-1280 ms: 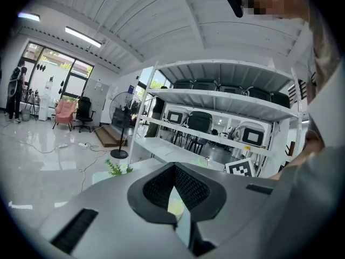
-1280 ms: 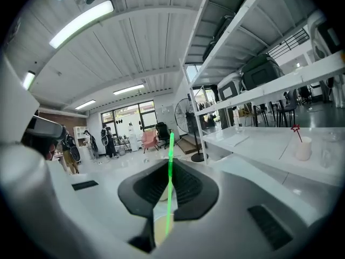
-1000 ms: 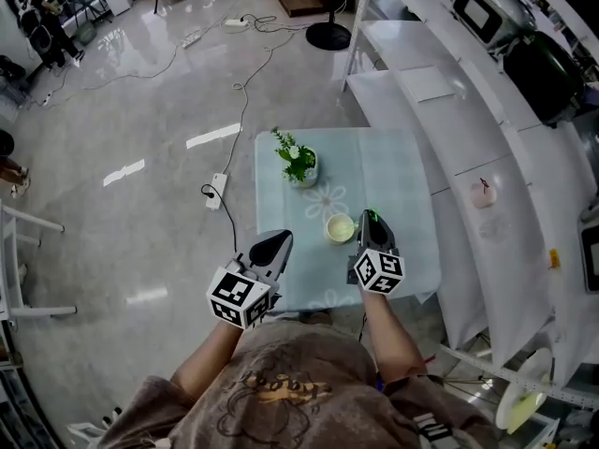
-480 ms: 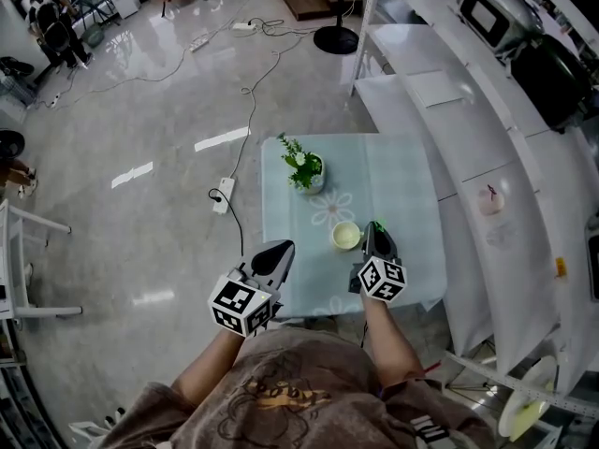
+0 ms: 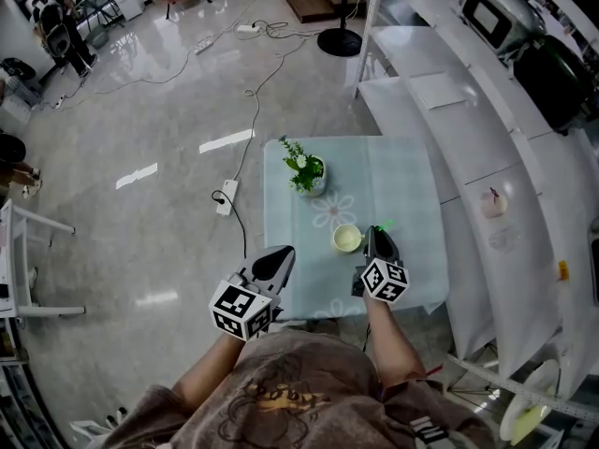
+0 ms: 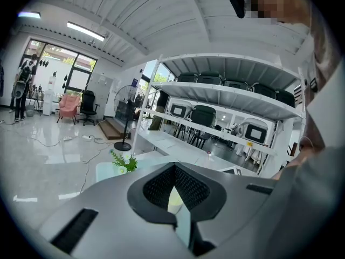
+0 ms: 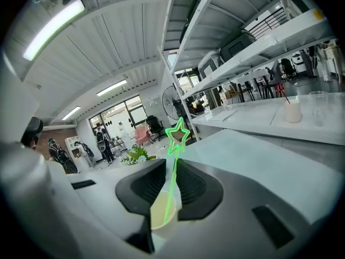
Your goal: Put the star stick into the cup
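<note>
At table (image 5: 402, 171), right gripper (image 5: 379, 239) angled down, jaws just released round star stick (image 7: 173, 169); left gripper (image 5: 280, 253) clenched.

Legible text, brands and numerals: none found in any view.

Left marker cube (image 5: 241, 309), behind the left jaws: black-and-white square code patterns only, no letters or digits.

Right marker cube (image 5: 385, 280), behind the right jaws: the same kind of pattern, no characters.

Shirt print (image 5: 278, 390), behind both sets of jaws, at the person's chest: a brown graphic with possible lettering, too distorted to read.

Yellow tag (image 5: 562, 269) on the white shelving, off to the right of the right jaws: too small to read.

Appliances on the shelves ahead of the jaws: no marking can be made out.
</note>
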The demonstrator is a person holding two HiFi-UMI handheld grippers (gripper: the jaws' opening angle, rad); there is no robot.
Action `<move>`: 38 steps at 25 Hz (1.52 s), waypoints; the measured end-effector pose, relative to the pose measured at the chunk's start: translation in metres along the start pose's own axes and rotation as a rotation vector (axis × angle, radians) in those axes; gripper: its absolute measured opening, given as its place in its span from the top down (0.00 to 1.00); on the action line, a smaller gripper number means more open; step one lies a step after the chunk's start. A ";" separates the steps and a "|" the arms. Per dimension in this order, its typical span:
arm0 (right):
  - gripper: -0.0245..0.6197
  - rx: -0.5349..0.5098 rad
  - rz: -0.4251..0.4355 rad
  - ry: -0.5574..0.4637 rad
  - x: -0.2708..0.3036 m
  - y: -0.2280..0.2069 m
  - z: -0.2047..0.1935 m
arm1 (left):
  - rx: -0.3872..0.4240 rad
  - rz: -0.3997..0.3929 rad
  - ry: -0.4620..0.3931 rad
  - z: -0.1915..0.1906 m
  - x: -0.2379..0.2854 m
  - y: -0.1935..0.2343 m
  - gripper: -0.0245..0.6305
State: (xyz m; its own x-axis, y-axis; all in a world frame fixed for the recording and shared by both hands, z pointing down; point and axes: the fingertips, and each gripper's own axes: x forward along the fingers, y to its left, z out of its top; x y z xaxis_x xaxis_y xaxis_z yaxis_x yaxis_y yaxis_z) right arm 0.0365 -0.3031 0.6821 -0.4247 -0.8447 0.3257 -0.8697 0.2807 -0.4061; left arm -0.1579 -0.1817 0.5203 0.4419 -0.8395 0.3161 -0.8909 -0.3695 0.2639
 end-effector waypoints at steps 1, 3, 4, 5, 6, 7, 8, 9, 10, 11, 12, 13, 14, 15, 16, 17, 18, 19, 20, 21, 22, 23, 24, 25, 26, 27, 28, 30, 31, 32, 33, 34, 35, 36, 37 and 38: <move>0.87 0.000 0.004 0.004 0.000 -0.001 -0.001 | 0.000 0.000 0.001 -0.001 0.000 -0.001 0.93; 0.86 0.001 0.011 0.016 0.001 -0.002 -0.003 | -0.004 0.000 0.003 -0.002 0.000 -0.002 0.93; 0.85 0.002 0.013 0.022 0.002 -0.003 -0.005 | -0.007 0.000 0.005 -0.003 0.000 -0.003 0.93; 0.85 0.003 0.014 0.028 0.002 -0.005 -0.005 | -0.011 0.000 0.007 -0.003 0.000 -0.004 0.93; 0.84 0.006 0.015 0.032 0.002 -0.007 -0.005 | -0.013 0.000 0.009 -0.004 0.000 -0.005 0.93; 0.84 0.010 0.018 0.036 0.002 -0.009 -0.005 | -0.012 0.000 0.010 -0.005 0.001 -0.006 0.93; 0.82 0.014 0.021 0.041 0.001 -0.010 -0.006 | -0.009 -0.001 0.011 -0.006 0.001 -0.008 0.93; 0.81 0.017 0.026 0.047 0.001 -0.011 -0.006 | -0.007 -0.002 0.012 -0.007 0.002 -0.009 0.93; 0.80 0.017 0.030 0.054 0.001 -0.012 -0.007 | -0.006 -0.005 0.014 -0.008 0.003 -0.010 0.93; 0.79 0.017 0.033 0.061 0.001 -0.013 -0.008 | -0.004 -0.010 0.015 -0.008 0.004 -0.012 0.93; 0.78 0.017 0.034 0.067 0.000 -0.015 -0.008 | -0.003 -0.016 0.015 -0.008 0.005 -0.014 0.93; 0.76 0.015 0.032 0.071 0.000 -0.017 -0.008 | -0.003 -0.023 0.015 -0.007 0.007 -0.017 0.93; 0.76 0.015 0.029 0.072 -0.002 -0.019 -0.006 | -0.004 -0.031 0.015 -0.007 0.009 -0.019 0.93; 0.76 0.015 0.027 0.071 -0.004 -0.022 -0.005 | -0.005 -0.038 0.014 -0.006 0.011 -0.022 0.93; 0.75 0.015 0.025 0.068 -0.006 -0.024 -0.003 | -0.003 -0.044 0.013 -0.006 0.013 -0.024 0.93; 0.75 0.016 0.023 0.065 -0.009 -0.025 -0.001 | -0.003 -0.049 0.012 -0.006 0.015 -0.025 0.93; 0.75 0.016 0.022 0.060 -0.012 -0.026 0.002 | -0.007 -0.055 0.012 -0.005 0.017 -0.028 0.93; 0.75 0.017 0.022 0.054 -0.016 -0.028 0.006 | -0.014 -0.063 0.012 -0.004 0.019 -0.031 0.93; 0.75 0.017 0.021 0.047 -0.019 -0.029 0.009 | -0.022 -0.071 0.012 -0.002 0.022 -0.034 0.93; 0.75 0.015 0.020 0.039 -0.024 -0.029 0.013 | -0.025 -0.078 0.010 -0.001 0.024 -0.037 0.93; 0.75 0.012 0.020 0.032 -0.028 -0.030 0.018 | -0.025 -0.085 0.008 0.001 0.026 -0.040 0.93; 0.75 0.007 0.022 0.025 -0.033 -0.029 0.023 | -0.022 -0.092 0.005 0.002 0.029 -0.042 0.93; 0.75 0.001 0.025 0.020 -0.038 -0.028 0.027 | -0.017 -0.099 0.003 0.002 0.030 -0.044 0.93; 0.75 -0.006 0.031 0.016 -0.044 -0.027 0.032 | -0.012 -0.106 0.001 0.002 0.032 -0.045 0.93; 0.75 -0.014 0.038 0.013 -0.049 -0.025 0.036 | -0.006 -0.113 -0.002 0.002 0.034 -0.047 0.93; 0.75 -0.023 0.044 0.009 -0.055 -0.024 0.041 | -0.004 -0.121 -0.005 0.002 0.036 -0.049 0.93; 0.75 -0.033 0.048 0.005 -0.062 -0.023 0.046 | -0.002 -0.130 -0.008 0.002 0.038 -0.052 0.93; 0.75 -0.057 0.056 -0.002 -0.075 -0.021 0.056 | 0.001 -0.148 -0.015 0.004 0.042 -0.057 0.93; 0.75 -0.068 0.060 -0.005 -0.082 -0.019 0.062 | 0.000 -0.157 -0.018 0.006 0.043 -0.060 0.93; 0.75 -0.077 0.064 -0.010 -0.089 -0.017 0.068 | -0.004 -0.167 -0.019 0.009 0.045 -0.064 0.93; 0.75 -0.084 0.067 -0.015 -0.096 -0.014 0.073 | -0.006 -0.177 -0.020 0.011 0.046 -0.068 0.93; 0.75 -0.092 0.070 -0.022 -0.104 -0.011 0.079 | -0.005 -0.186 -0.022 0.013 0.046 -0.071 0.93; 0.75 -0.102 0.072 -0.029 -0.111 -0.007 0.084 | -0.002 -0.194 -0.024 0.015 0.047 -0.074 0.93; 0.75 -0.113 0.075 -0.035 -0.118 -0.003 0.088 | 0.000 -0.200 -0.027 0.016 0.047 -0.076 0.93; 0.75 -0.126 0.079 -0.040 -0.124 0.001 0.093 | 0.002 -0.205 -0.032 0.018 0.046 -0.077 0.93; 0.76 -0.140 0.085 -0.044 -0.130 0.006 0.097 | 0.003 -0.210 -0.037 0.021 0.046 -0.079 0.93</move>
State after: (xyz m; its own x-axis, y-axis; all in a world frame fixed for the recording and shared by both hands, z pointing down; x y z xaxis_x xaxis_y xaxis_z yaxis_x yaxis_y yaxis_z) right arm 0.1107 -0.2357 0.5547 -0.4897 -0.8333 0.2567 -0.8588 0.4101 -0.3070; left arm -0.0693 -0.1998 0.4948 0.6139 -0.7580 0.2204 -0.7799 -0.5392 0.3177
